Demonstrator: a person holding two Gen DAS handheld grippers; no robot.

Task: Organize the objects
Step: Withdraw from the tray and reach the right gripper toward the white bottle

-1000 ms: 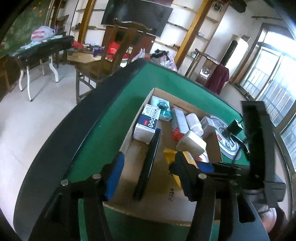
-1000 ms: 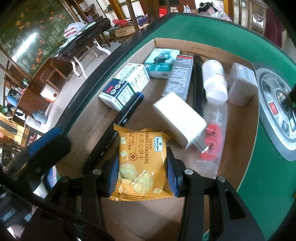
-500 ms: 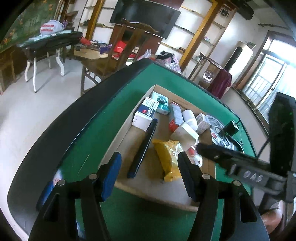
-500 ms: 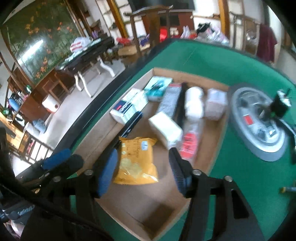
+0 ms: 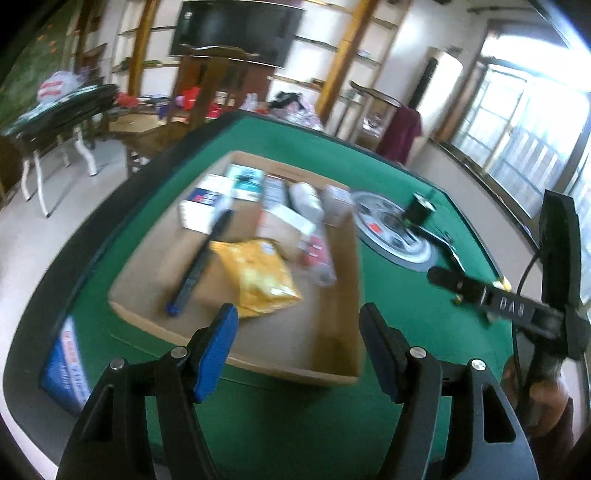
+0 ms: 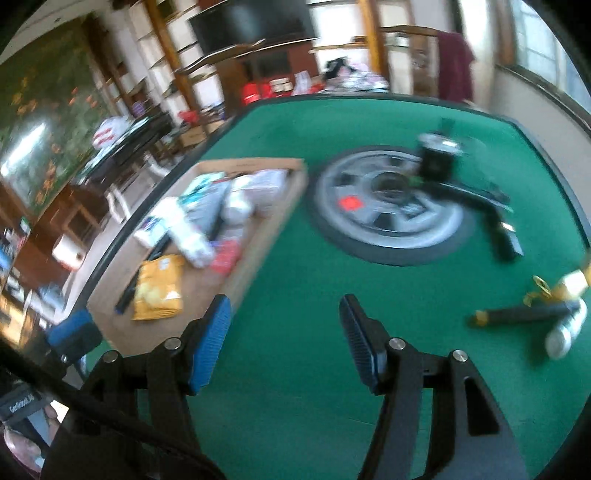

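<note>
Right wrist view: both grippers, right [image 6: 284, 332] and left [image 5: 297, 343], gape wide and empty, cracker bag [image 5: 255, 271] lying in the cardboard box [image 5: 332, 358].

Cluttered room, daylight from the right.
Dark TV [image 5: 236, 29] on white wall between wooden posts; wooden chair [image 5: 207, 96] behind green felt table [image 5: 388, 295]; bright windows [image 5: 524, 147]; pale tiled floor [image 5: 44, 236].

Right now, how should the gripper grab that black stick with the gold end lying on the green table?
Grip the black stick at its bare middle, coming straight down from above with the open right gripper, fingers across its width. It lies flat on the green table, and its far end is crowded by a yellow object and a white cylinder.
</note>
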